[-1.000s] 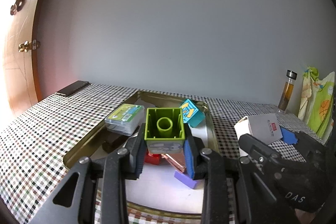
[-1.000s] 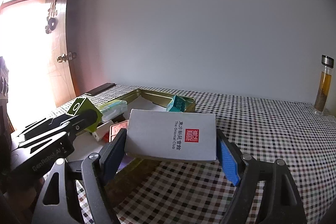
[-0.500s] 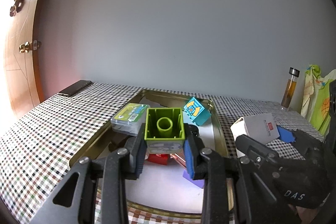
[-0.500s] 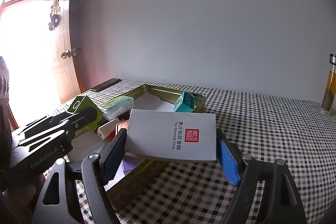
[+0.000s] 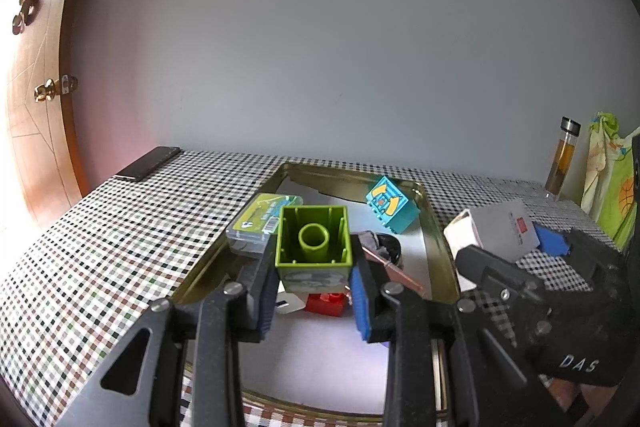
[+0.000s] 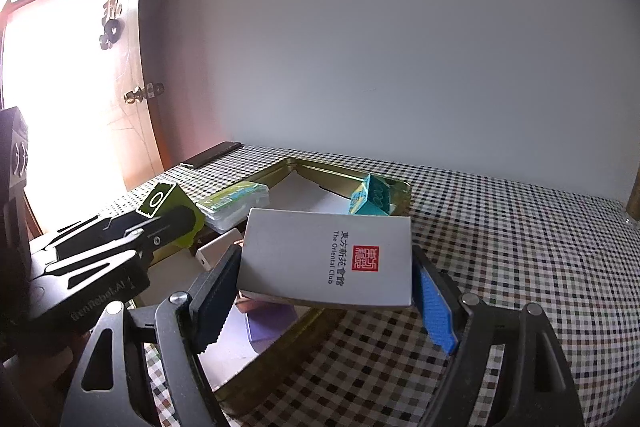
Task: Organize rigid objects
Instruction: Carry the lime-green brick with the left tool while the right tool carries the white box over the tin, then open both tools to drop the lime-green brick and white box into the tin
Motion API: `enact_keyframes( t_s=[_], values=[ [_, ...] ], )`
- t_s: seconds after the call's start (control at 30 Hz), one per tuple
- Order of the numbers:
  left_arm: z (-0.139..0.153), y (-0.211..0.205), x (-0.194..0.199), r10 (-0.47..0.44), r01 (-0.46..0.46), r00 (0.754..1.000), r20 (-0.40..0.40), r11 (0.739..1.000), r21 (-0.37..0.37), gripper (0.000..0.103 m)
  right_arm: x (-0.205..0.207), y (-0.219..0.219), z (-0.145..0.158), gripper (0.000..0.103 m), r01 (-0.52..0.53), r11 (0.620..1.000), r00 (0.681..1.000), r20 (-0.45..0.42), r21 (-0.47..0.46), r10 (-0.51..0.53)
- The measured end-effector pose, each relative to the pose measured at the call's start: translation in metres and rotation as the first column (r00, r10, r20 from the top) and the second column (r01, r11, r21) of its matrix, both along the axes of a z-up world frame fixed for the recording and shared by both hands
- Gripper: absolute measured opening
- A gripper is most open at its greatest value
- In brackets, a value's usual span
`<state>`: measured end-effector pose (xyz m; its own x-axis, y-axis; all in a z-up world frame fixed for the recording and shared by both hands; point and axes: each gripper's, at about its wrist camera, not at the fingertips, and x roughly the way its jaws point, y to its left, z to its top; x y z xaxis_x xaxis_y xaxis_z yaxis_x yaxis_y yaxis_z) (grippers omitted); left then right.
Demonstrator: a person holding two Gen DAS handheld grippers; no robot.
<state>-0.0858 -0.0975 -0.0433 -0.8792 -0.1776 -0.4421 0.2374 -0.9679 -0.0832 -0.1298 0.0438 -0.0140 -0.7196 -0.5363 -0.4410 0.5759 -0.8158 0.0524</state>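
My left gripper (image 5: 314, 281) is shut on a green toy brick (image 5: 314, 241), hollow side toward the camera, held above a gold metal tray (image 5: 438, 247). My right gripper (image 6: 326, 285) is shut on a grey card box (image 6: 328, 257) with a red seal, hanging over the tray's right rim (image 6: 320, 319). In the left wrist view that grey box (image 5: 494, 233) sits to the right of the tray. Inside the tray lie a teal brick (image 5: 392, 205), a clear case with a green label (image 5: 264, 219), a red brick (image 5: 326, 303) and a copper-coloured piece (image 5: 394, 269).
A checked cloth (image 5: 120, 247) covers the table. A dark phone (image 5: 148, 169) lies at the back left by a wooden door (image 5: 36, 107). A bottle of amber liquid (image 5: 562, 159) and a colourful cloth (image 5: 610, 179) stand at the back right. A purple block (image 6: 272, 321) lies under the grey box.
Both views have slid a little, so the tray and its contents sit slightly further right and the door fills more of the right wrist view. Both grips are unchanged.
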Motion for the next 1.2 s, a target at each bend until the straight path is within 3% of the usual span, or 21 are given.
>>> enact_keyframes(
  t_s=[0.57,1.2],
  values=[
    [0.000,-0.017,-0.023,-0.008,0.009,0.996,0.092,1.000,-0.008,0.030,-0.022,-0.027,0.012,0.082,0.000,0.999,1.000,0.016,0.034,-0.001],
    [-0.008,-0.022,-0.061,-0.057,0.054,0.975,0.215,0.998,0.021,0.030,-0.066,-0.055,0.014,0.082,0.030,0.996,0.995,0.094,0.084,-0.038]
  ],
)
